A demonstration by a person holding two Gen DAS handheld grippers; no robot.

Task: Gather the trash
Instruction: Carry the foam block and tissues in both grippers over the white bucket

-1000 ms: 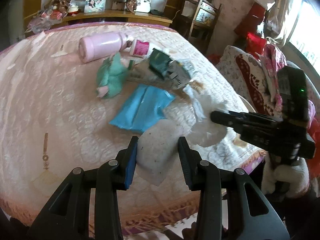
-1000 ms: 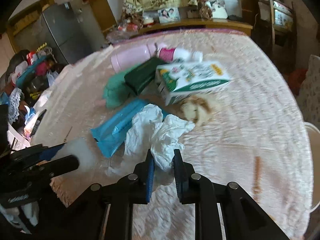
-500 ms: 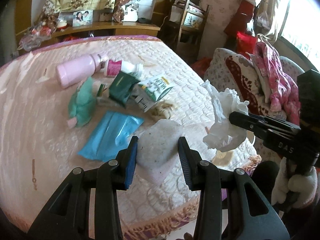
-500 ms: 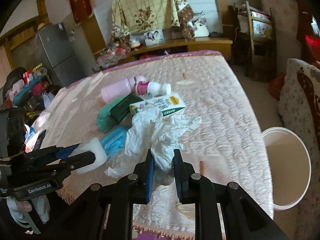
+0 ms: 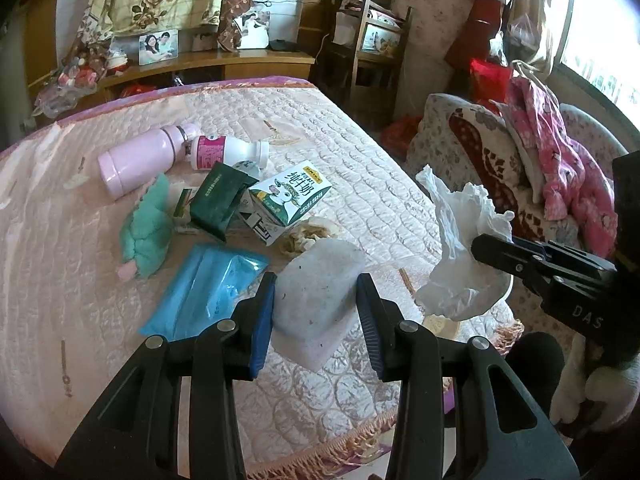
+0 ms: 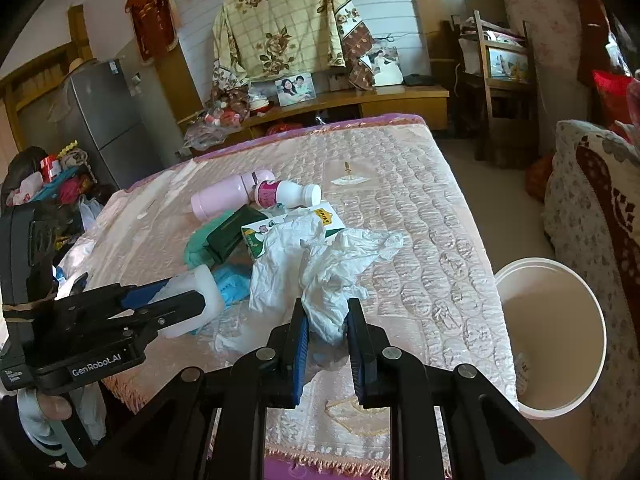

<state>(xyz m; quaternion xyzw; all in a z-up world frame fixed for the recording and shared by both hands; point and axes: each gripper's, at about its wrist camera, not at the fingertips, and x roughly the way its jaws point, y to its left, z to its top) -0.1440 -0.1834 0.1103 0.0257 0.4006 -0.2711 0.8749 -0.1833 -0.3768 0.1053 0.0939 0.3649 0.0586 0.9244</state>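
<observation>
My left gripper (image 5: 316, 284) is shut on a white foam-like block (image 5: 316, 304), held above the near edge of the quilted bed (image 5: 360, 184). From the right wrist view the same block (image 6: 204, 292) sits in that left gripper (image 6: 188, 304). My right gripper (image 6: 325, 316) is shut on a crumpled white plastic wrapper (image 6: 320, 260), which hangs over the bed's near corner. In the left wrist view the wrapper (image 5: 460, 248) dangles from the right gripper (image 5: 486, 246). A white bucket (image 6: 540, 261) stands on the floor right of the bed.
Lying on the bed are a pink flask (image 5: 136, 160), a white bottle with a pink label (image 5: 224, 152), a milk carton (image 5: 288, 196), a dark green packet (image 5: 218, 204), a teal plush (image 5: 146, 228), a blue packet (image 5: 204, 288) and a brownish wad (image 5: 308, 232). A sofa (image 5: 480, 152) is on the right.
Both grippers have lifted and drawn back from the bed, each keeping its item. The wrapper has left the quilt, and the white bucket has come into the right wrist view.
</observation>
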